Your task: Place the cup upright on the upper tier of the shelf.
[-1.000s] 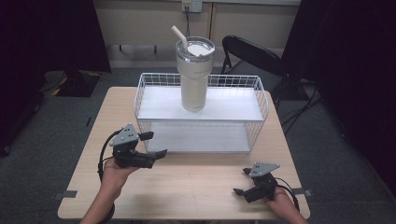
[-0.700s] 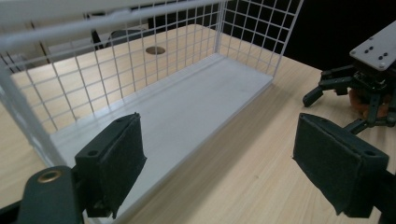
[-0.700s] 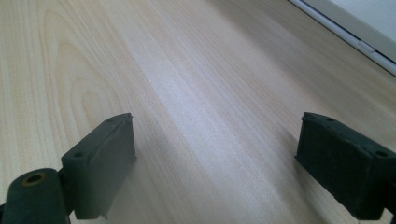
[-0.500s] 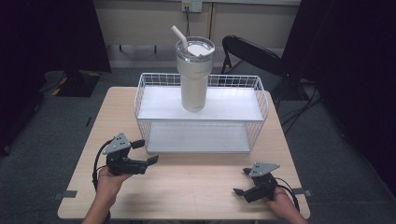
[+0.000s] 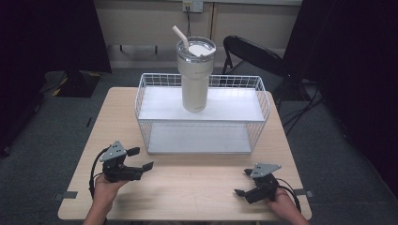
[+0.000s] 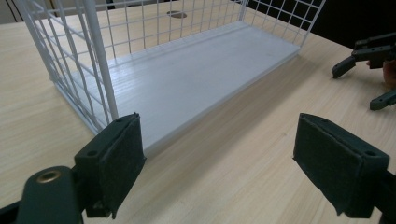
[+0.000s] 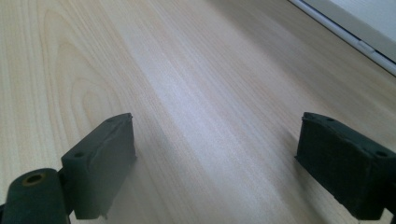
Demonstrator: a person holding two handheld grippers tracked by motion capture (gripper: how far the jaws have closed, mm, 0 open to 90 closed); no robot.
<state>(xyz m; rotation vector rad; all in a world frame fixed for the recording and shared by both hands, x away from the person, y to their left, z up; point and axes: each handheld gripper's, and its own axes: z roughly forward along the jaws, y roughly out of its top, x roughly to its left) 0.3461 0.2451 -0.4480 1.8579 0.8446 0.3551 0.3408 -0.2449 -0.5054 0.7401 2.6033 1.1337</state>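
Judging by how things lie, the work has either not begun or is already finished: the tumbler (image 5: 195,75) stands upright on the top shelf of the white wire rack (image 5: 202,115), and neither tool holds anything.

Taking the rack as the landmark and going from left to right: the left tool (image 5: 140,159) sits low over the counter (image 5: 187,187) just in front of the rack's front-left corner, jaws spread wide and empty. In the left gripper view those jaws frame the rack's bare lower shelf (image 6: 187,74). The tumbler stands on the upper shelf near its middle, well behind and above both tools, its straw (image 5: 180,36) leaning left. The right tool (image 5: 242,183) lies on the counter in front of the rack's right end, farther off, also released with nothing between its pads (image 7: 100,163).
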